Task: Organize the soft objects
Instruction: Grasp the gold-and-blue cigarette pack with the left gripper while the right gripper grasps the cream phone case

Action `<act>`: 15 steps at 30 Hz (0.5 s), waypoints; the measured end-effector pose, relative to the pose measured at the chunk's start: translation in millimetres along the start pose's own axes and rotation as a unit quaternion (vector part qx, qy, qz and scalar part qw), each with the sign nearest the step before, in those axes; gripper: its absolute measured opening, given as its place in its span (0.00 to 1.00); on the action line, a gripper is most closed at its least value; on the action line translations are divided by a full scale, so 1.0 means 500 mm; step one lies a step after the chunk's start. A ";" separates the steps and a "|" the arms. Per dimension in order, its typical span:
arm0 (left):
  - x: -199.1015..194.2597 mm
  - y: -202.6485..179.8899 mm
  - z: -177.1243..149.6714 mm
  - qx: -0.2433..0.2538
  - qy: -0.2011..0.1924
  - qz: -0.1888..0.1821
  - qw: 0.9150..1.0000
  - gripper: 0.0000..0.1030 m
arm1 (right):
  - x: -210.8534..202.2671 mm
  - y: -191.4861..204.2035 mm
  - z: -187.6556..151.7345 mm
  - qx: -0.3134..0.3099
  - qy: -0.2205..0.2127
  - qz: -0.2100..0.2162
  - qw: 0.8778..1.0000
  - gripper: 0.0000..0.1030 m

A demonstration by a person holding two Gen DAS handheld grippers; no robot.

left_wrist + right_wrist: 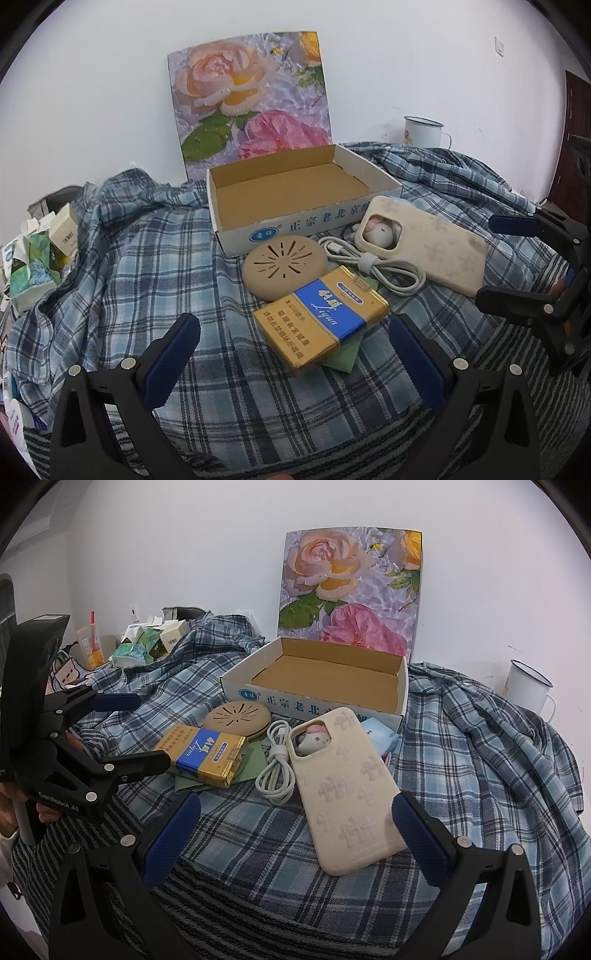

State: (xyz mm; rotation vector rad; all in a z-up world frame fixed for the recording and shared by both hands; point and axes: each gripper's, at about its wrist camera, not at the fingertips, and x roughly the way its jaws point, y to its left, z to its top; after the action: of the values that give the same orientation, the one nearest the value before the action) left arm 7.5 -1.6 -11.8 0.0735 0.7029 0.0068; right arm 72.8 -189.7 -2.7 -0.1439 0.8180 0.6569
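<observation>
A: Quick, L to R. What's readable?

B: "GenRobot.AI" on the black left gripper [147, 731], seen from the right wrist view. Next, 1 gold-and-blue soft cigarette pack [321, 317], script "Liqun" on the blue band plus Chinese print I can't make out. It lies on 1 pale green flat pad [343, 356]. Behind it, 1 open white cardboard box [236, 236] w/ blue Chinese characters along the front wall; the inside is brown.

A: Counts for the rest?

B: 1 round tan slotted silicone disc [284, 269], touching the box front & the pack. 1 coiled white charging cable [384, 269] w/ a band round it, betw. disc and case. 1 cream soft phone case [351, 794] w/ faint cross pattern, face down, a small pink-white item showing thru the camera cutout. 1 light blue wrapped packet [380, 734] tucked beside the case, by the box. 1 white enamel mug [528, 686] far right.

A: All on what?

B: Blue plaid shirt cloth [110, 266]. Rose-print board [351, 590] leans on the wall.

A: Claws?

B: Left: fingers spread, nothing betw. them, near the pack. Right gripper [299, 823]: also spread wide, empty, case's near end lying betw. the tips.
</observation>
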 end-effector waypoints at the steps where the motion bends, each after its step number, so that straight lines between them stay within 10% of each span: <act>1: 0.002 0.000 0.004 0.000 0.005 -0.003 1.000 1.00 | 0.000 0.000 -0.001 0.000 -0.001 0.000 1.000 1.00; 15: 0.082 -0.029 0.050 -0.023 0.095 -0.019 0.995 1.00 | -0.019 0.000 0.004 0.005 -0.014 0.004 1.000 1.00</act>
State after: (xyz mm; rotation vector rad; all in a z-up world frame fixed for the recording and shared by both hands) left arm 54.7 -16.3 -20.3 0.0148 0.8937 -0.0061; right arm 69.4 -193.8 5.4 -0.1227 0.7959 0.6621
